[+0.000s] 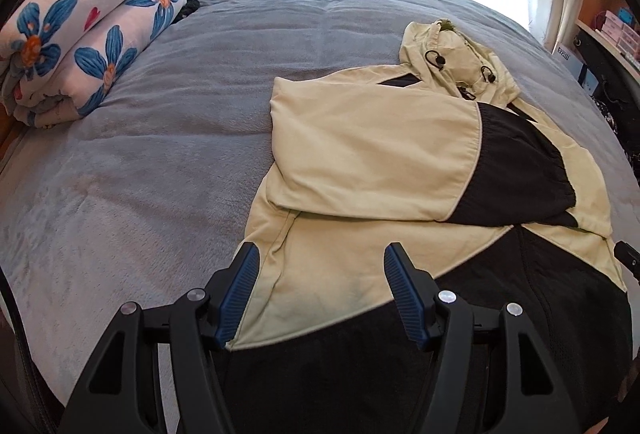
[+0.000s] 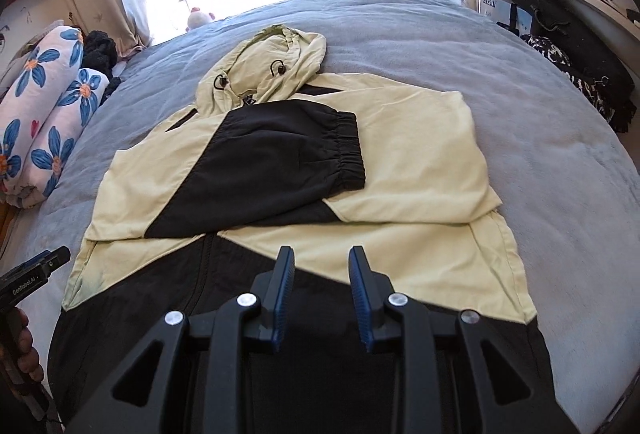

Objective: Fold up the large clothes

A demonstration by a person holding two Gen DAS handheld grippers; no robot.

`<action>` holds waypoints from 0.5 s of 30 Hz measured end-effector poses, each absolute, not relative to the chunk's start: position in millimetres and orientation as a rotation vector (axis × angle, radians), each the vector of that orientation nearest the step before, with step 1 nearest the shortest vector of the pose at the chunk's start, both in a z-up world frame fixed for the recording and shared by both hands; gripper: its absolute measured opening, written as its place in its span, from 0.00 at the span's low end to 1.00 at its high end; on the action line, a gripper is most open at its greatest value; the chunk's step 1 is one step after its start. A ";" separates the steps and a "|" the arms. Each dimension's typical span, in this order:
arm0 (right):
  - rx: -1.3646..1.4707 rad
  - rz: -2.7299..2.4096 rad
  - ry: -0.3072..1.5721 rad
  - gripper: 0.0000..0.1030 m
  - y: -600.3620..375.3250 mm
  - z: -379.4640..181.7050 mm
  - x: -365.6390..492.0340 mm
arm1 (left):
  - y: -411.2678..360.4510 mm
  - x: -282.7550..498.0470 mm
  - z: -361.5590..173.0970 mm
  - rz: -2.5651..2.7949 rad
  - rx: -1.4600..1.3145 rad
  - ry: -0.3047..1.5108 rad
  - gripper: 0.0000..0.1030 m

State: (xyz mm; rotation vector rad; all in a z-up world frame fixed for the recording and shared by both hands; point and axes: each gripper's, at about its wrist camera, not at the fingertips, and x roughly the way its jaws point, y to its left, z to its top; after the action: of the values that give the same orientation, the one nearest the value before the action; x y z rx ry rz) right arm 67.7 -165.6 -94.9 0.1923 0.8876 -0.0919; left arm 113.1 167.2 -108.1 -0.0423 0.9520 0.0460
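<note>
Left wrist view: left gripper (image 1: 320, 254) hangs over the near left part of the jacket (image 1: 372, 150); jaws stand wide apart, nothing between the pads, not touching the cloth.
Right wrist view: right gripper (image 2: 322, 254) over the near middle-right of the jacket (image 2: 416, 154); jaws narrower but still parted, nothing pinched.
Jacket place: flat on the grey bed cover (image 1: 160, 138), hood (image 2: 276, 66) at the far end toward the window, black hem nearest both grippers.
Sleeves: both already folded across the chest, black cuff (image 2: 348, 150) on top.
Long axis: runs straight away from both grippers, hem to hood.
Nearer hand: neither clearly; each sits above its own side of the hem.
Judgement: next fold likely carries the hem up toward the hood, each gripper taking its own hem corner.
Rolled flowered quilt (image 1: 88, 18): well apart, left.
</note>
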 end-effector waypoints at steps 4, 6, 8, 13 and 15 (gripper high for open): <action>0.191 -0.090 0.869 0.27 -166.1 -85.6 50.0 | 166.3 91.2 -95.5 0.039 -0.035 0.930 0.61; 0.192 -0.090 0.860 0.27 -166.1 -81.0 39.9 | 165.2 79.3 -89.4 0.035 -0.030 0.919 0.61; 0.190 -0.089 0.853 0.27 -167.2 -77.7 31.3 | 165.0 69.4 -85.3 0.032 -0.027 0.911 0.61; 0.180 -0.087 0.848 0.27 -166.3 -72.4 8.5 | 164.3 44.5 -75.4 0.025 -0.012 0.891 0.62; 0.176 -0.086 0.849 0.29 -166.1 -72.5 1.4 | 164.5 37.1 -72.9 0.025 -0.007 0.886 0.62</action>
State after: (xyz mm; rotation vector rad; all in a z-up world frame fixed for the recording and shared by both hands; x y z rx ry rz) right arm 1.4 -166.1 -72.5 0.1757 0.8492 -0.0862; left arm 37.1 164.5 -72.9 -0.0073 0.8855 0.0254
